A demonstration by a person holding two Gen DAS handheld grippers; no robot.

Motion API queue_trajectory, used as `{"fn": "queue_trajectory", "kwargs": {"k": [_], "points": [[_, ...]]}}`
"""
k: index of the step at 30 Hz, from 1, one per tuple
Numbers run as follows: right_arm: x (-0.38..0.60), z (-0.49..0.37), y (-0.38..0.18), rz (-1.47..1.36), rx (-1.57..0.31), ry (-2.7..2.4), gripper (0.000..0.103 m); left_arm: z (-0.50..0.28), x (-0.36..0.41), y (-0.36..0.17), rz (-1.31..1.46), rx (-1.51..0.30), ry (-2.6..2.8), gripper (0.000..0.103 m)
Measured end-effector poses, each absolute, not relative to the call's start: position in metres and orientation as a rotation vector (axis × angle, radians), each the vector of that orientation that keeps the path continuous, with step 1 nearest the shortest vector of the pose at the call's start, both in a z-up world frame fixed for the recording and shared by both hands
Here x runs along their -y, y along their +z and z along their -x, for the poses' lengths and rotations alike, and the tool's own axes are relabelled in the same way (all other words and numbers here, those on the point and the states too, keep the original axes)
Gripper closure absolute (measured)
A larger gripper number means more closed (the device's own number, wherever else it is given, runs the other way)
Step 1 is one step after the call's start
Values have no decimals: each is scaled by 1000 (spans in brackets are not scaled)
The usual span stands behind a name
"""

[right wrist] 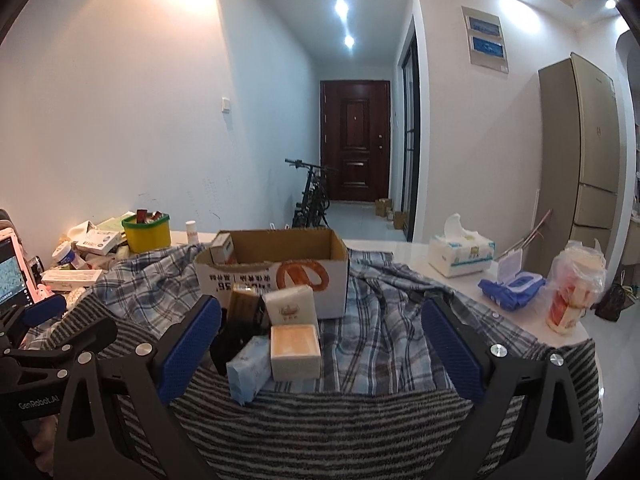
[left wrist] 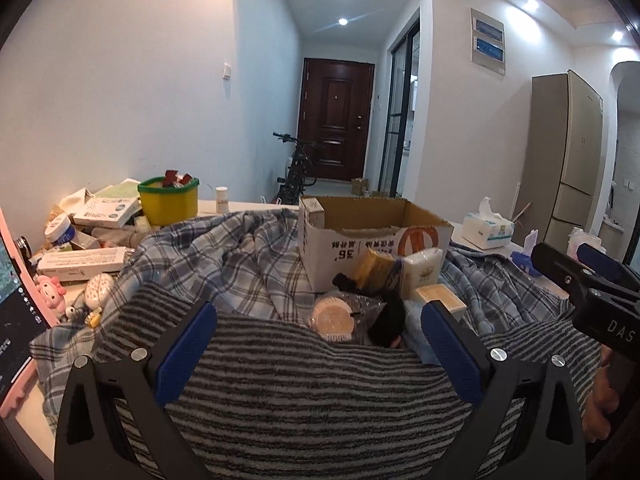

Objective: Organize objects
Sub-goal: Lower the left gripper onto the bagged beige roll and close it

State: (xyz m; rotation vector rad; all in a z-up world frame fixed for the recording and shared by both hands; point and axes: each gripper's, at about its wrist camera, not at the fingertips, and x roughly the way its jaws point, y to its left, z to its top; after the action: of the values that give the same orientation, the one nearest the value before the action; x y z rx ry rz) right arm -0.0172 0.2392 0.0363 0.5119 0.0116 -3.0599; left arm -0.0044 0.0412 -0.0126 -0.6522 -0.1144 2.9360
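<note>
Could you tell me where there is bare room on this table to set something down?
Bare white tabletop lies between the cardboard box and the tissue pack. The far left around the yellow tub is crowded, as is the cloth before the box.

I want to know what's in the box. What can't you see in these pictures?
- Cardboard box: both views look from low down, so its front wall hides most of the inside.
- Black object, left wrist view: too dark to name.
- Phone screen, right wrist view: cut off by the left edge.
</note>
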Motion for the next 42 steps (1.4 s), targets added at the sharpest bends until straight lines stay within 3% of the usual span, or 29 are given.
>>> {"fn": "queue_trajectory", "kwargs": {"k": [13,17,22,26,32,34,35,41,42], "points": [[-245,30,21,-610,26,-3059,8,14,-40,-24,728,142,2906,0],[-243,32,19,-628,24,-3057,9,21,-41,-30,791,146,2856,9],[-244,34,14,-657,31,-3055,9,28,-51,-34,847,108,2813,12],[-247,37,9,-685,36,-3055,11,35,-61,-36,890,100,2768,23],[-246,41,5,-717,66,-3022,16,52,-66,-32,913,73,2768,47],[-242,43,4,-725,65,-2996,17,58,-63,-29,912,52,2780,63],[-239,44,3,-731,66,-2978,18,63,-61,-29,922,63,2767,65],[-224,50,0,-742,36,-2947,19,97,-56,-41,1060,85,2680,64],[-224,51,-1,-743,40,-2946,19,98,-58,-42,1069,72,2686,55]]}}
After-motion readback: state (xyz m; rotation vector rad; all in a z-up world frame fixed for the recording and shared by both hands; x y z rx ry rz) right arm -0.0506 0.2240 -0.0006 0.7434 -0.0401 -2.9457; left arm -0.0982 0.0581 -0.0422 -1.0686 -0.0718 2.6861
